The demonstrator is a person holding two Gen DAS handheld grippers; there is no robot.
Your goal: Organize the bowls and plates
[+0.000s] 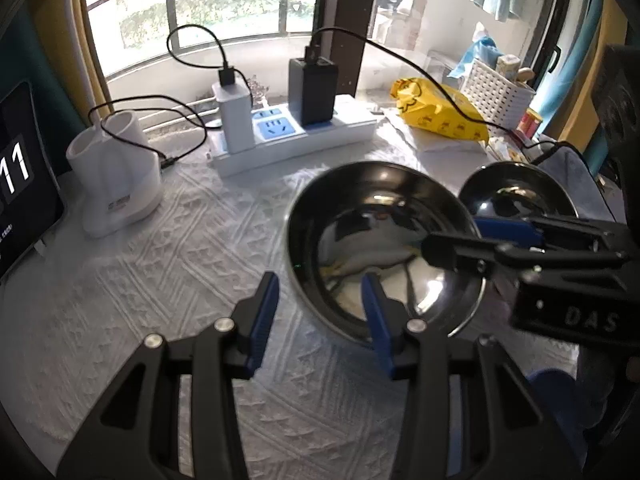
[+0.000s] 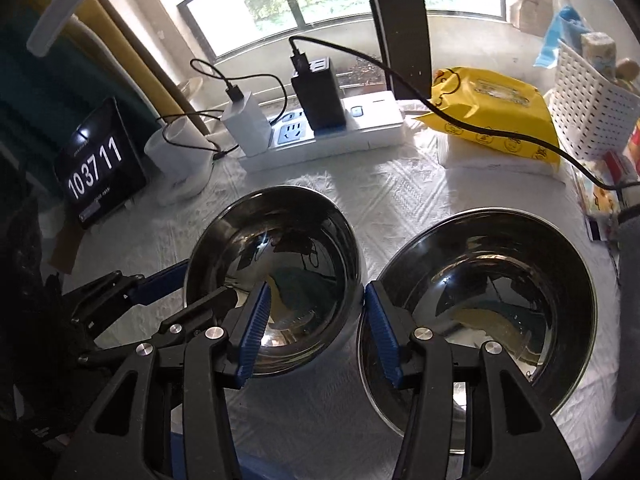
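Observation:
Two steel bowls sit on the white cloth. The left bowl (image 1: 384,248) (image 2: 276,272) lies between both grippers; the second bowl (image 1: 516,192) (image 2: 492,308) stands to its right. My left gripper (image 1: 322,316) is open, its jaws straddling the left bowl's near-left rim. My right gripper (image 2: 316,328) is open, its jaws straddling the same bowl's near-right rim, right finger in the gap between the bowls. The right gripper also shows in the left wrist view (image 1: 460,244), reaching over the bowl's right rim.
A white power strip (image 2: 320,136) with chargers and cables stands at the back. A white holder (image 1: 116,176) and a clock tablet (image 2: 96,168) are at left. A yellow wipes pack (image 2: 496,108) and white basket (image 2: 588,108) are at right.

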